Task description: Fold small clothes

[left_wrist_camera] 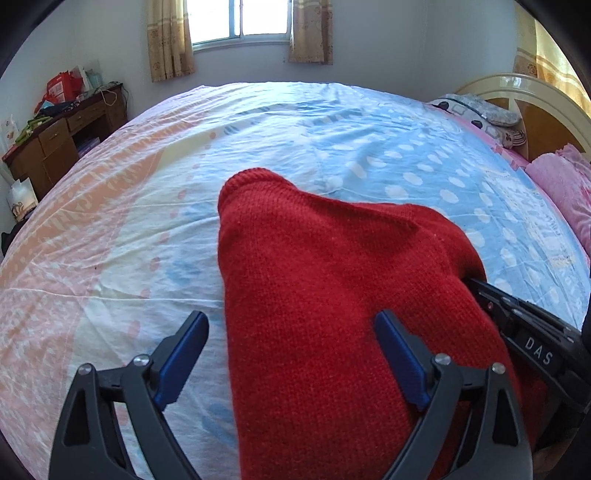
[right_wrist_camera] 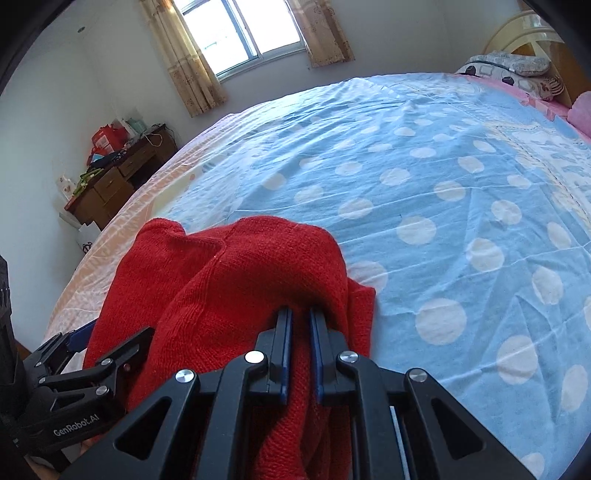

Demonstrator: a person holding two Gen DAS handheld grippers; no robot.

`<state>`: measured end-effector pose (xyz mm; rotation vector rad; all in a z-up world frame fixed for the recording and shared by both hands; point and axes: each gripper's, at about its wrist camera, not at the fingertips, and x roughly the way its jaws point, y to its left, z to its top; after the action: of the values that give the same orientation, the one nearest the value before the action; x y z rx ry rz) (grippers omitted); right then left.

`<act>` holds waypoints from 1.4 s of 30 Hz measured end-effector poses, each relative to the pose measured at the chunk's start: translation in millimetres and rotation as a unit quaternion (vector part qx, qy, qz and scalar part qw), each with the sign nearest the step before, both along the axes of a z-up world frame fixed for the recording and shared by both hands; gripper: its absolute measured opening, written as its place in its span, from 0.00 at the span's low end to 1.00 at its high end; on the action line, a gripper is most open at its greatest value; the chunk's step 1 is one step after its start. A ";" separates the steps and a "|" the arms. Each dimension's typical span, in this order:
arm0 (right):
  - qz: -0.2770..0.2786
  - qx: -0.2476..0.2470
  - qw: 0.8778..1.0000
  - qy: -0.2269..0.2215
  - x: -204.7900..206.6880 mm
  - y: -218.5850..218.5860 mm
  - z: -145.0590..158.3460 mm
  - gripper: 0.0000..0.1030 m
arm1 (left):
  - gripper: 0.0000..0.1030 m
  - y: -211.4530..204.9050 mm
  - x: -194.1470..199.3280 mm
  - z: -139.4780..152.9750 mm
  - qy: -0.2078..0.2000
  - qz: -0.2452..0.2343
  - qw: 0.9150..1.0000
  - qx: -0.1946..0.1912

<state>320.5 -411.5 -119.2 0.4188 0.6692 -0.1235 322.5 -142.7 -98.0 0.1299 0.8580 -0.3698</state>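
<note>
A red knitted sweater [left_wrist_camera: 314, 266] lies bunched on the bed sheet [left_wrist_camera: 129, 240], one sleeve end pointing toward the window. My left gripper [left_wrist_camera: 291, 316] is open wide over its near part. The left pad stands clear over the sheet, and the right finger [left_wrist_camera: 399, 350] rests against the knit without pinching it. In the right wrist view my right gripper [right_wrist_camera: 300, 314] is shut on a fold of the red sweater [right_wrist_camera: 240, 280], which humps up over its fingertips. The left gripper [right_wrist_camera: 110, 338] shows at the lower left there, half hidden by the knit.
The bed sheet [right_wrist_camera: 443, 184] is blue with white dots on the right and pale pink on the left. Pillows [left_wrist_camera: 484, 114] and a pink blanket [left_wrist_camera: 565, 192] lie by the headboard on the right. A cluttered wooden desk [left_wrist_camera: 55, 144] stands by the left wall, under the window [left_wrist_camera: 240, 22].
</note>
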 end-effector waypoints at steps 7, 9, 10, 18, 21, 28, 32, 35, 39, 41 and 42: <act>-0.004 -0.008 1.000 -0.001 -9.0 4.2 1.5 0.10 | 0.97 -0.9 -0.9 -1.0 -0.006 0.008 1.000 0.009; -0.007 -0.018 1.000 -0.003 -17.9 8.4 3.0 0.10 | 0.97 -2.3 -3.6 -0.6 -0.014 0.006 1.000 0.017; -0.010 -0.020 1.000 -0.007 -26.6 10.9 3.4 0.10 | 0.97 -3.8 -5.4 -0.2 -0.020 0.005 1.000 0.023; -0.048 0.099 0.992 -0.065 -76.4 -21.0 -14.8 0.46 | 0.97 -7.4 -10.0 1.8 -0.042 0.008 0.998 0.043; -0.067 0.170 0.978 -0.095 -85.2 -42.8 -25.2 0.46 | 0.97 -7.8 -10.2 1.9 -0.044 0.011 0.998 0.043; -0.057 0.182 0.975 -0.114 -84.7 -43.2 -26.2 0.46 | 0.97 -8.5 -11.3 2.1 -0.045 0.011 0.998 0.040; -0.054 0.209 0.967 -0.135 -89.1 -50.5 -30.1 0.46 | 0.94 -4.2 -13.9 2.9 -0.043 0.003 0.999 0.020; -0.048 0.236 0.958 -0.154 -91.6 -57.7 -32.8 0.46 | 0.86 10.8 -14.5 1.6 -0.027 -0.014 0.999 -0.040; -0.049 0.297 0.934 -0.192 -99.0 -71.6 -41.3 0.46 | 0.86 37.5 -4.0 -11.4 0.050 -0.012 0.989 -0.135; -0.050 0.277 0.943 -0.179 -93.8 -66.6 -37.9 0.46 | 0.86 44.2 -3.2 -15.1 0.066 -0.014 0.984 -0.164; -0.047 0.255 0.951 -0.166 -89.8 -60.6 -34.3 0.46 | 0.86 43.8 -4.9 -15.0 0.064 -0.017 0.984 -0.163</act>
<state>230.7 -472.1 -153.5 0.9481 0.3402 0.0333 317.6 -98.9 -113.0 -0.1838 0.9112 -0.5504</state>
